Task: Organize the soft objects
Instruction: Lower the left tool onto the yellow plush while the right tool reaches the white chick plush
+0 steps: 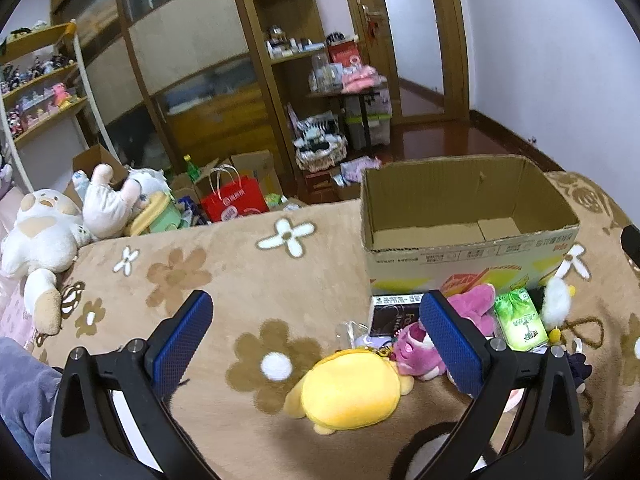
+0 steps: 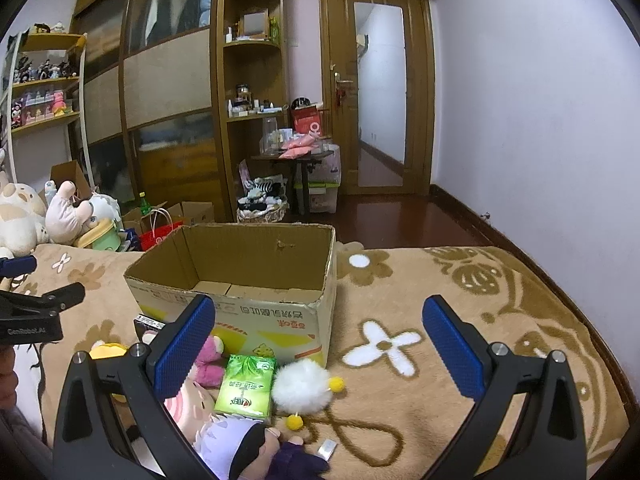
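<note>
An open, empty cardboard box (image 1: 472, 256) (image 2: 256, 312) stands on the brown flowered blanket. In front of it lie small soft toys: a yellow plush (image 1: 352, 392), a pink plush (image 1: 420, 348) (image 2: 208, 360), a white fluffy chick (image 2: 302, 386) (image 1: 556, 302), a doll with pale purple hair (image 2: 244, 444), and a green tissue pack (image 2: 248, 384) (image 1: 520, 320). My left gripper (image 1: 316, 332) is open above the blanket, the yellow plush between its fingers. My right gripper (image 2: 320, 340) is open above the chick and tissue pack.
A black packet (image 1: 394, 314) lies by the box's front. Large white plush toys (image 1: 44, 236) sit at the blanket's far left. Beyond the bed edge are a red bag (image 1: 234, 202), boxes, wardrobe and shelves. The left gripper's body shows in the right wrist view (image 2: 32, 312).
</note>
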`<state>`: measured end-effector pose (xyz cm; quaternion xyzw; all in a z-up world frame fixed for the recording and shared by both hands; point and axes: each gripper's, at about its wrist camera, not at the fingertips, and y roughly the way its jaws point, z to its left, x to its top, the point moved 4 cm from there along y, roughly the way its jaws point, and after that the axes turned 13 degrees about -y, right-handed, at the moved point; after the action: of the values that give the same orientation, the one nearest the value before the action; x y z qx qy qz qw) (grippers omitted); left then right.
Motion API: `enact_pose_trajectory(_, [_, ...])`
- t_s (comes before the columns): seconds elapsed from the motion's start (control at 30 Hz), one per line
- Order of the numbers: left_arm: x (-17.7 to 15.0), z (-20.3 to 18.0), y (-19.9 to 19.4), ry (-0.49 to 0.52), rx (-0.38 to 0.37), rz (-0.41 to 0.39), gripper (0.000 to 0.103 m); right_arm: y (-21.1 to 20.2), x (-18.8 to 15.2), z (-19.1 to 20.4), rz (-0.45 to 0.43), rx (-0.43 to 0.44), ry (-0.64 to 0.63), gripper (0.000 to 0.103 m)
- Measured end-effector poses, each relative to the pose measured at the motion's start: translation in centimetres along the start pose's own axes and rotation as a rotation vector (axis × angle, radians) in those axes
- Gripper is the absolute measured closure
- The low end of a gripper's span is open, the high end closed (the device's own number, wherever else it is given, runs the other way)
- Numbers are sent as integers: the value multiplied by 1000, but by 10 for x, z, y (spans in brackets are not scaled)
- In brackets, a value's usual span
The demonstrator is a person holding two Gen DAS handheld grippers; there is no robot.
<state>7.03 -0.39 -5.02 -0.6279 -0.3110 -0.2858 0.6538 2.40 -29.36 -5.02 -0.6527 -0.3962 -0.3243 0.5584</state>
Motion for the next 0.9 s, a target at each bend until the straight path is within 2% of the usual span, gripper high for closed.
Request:
enact_pose_trajectory(0.27, [-2,-9,30,4,34,71,1,25,-5,1,74,10,-1,0])
enact_pose_trajectory(0.67, [-26,-3,81,-25,53,311,1,64,-31,-4,220,10,8,0])
enact_pose_trajectory(0.9, [-44,2,97,-39,56,446,1,82,-48,-12,292,20,53,0])
